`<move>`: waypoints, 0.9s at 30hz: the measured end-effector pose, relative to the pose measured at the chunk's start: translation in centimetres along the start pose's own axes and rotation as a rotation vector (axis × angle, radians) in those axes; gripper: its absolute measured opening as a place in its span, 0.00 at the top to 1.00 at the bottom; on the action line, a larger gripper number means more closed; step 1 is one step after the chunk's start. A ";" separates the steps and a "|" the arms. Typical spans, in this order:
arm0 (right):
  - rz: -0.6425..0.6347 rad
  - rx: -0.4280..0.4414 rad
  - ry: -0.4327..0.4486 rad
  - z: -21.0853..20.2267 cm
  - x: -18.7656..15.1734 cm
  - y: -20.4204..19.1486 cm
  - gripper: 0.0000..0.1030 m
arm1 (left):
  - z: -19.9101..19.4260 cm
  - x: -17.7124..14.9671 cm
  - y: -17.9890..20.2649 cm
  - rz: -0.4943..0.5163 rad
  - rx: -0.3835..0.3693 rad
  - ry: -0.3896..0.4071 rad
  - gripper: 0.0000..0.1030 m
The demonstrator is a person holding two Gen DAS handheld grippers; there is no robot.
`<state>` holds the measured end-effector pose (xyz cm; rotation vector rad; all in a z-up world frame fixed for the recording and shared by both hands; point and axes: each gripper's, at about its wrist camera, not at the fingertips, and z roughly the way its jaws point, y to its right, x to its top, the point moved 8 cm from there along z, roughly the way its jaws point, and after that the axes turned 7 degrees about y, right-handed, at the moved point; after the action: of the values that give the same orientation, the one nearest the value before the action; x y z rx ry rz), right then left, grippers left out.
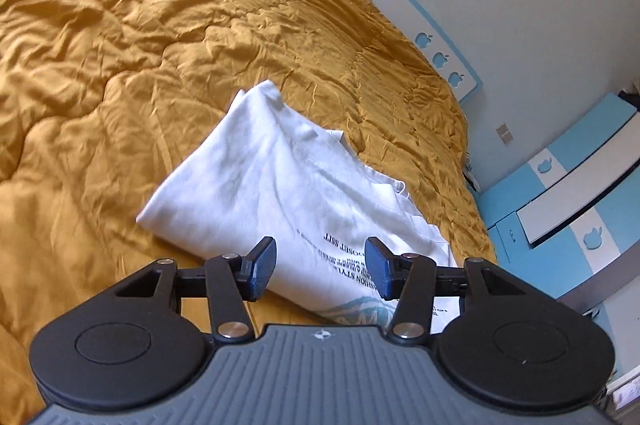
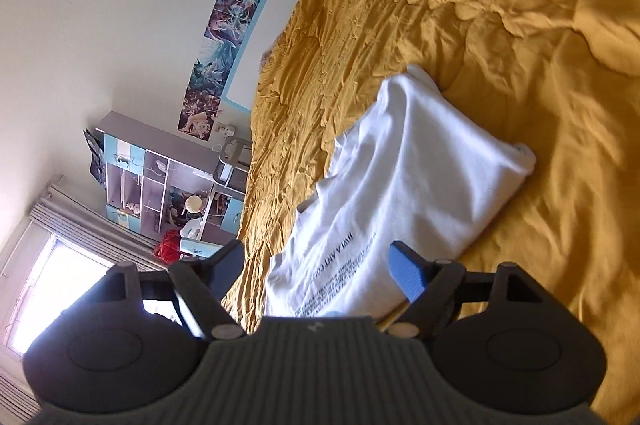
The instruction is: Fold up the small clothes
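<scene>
A white T-shirt point(image 1: 280, 181) with black printed text lies partly folded on the mustard-yellow quilt point(image 1: 120, 45). It also shows in the right wrist view point(image 2: 408, 177), on the quilt point(image 2: 520, 25). My left gripper point(image 1: 322, 267) is open and empty, hovering just above the shirt's near printed end. My right gripper point(image 2: 320, 273) is open and empty, above the shirt's printed end near the bed's edge. The shirt's nearest edge is hidden behind both gripper bodies.
The bed's blue-and-white headboard point(image 1: 440, 57) with apple cut-outs stands against the wall. Blue-and-white drawers point(image 1: 568, 193) stand beside the bed. A shelf unit point(image 2: 160, 185), a red bag point(image 2: 170, 249) and a curtained window point(image 2: 48, 285) lie beyond the bed's edge.
</scene>
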<state>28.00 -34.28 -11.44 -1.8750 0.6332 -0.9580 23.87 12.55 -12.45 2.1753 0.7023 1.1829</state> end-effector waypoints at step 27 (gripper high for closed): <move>0.336 -0.093 0.162 4.3 -0.6 7.6 0.91 | 6.0 -0.8 -6.1 -0.284 0.113 0.115 0.81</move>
<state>30.93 -35.15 -19.63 -1.7092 1.0688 -0.8746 27.59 14.94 -19.82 2.0235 1.1114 1.1477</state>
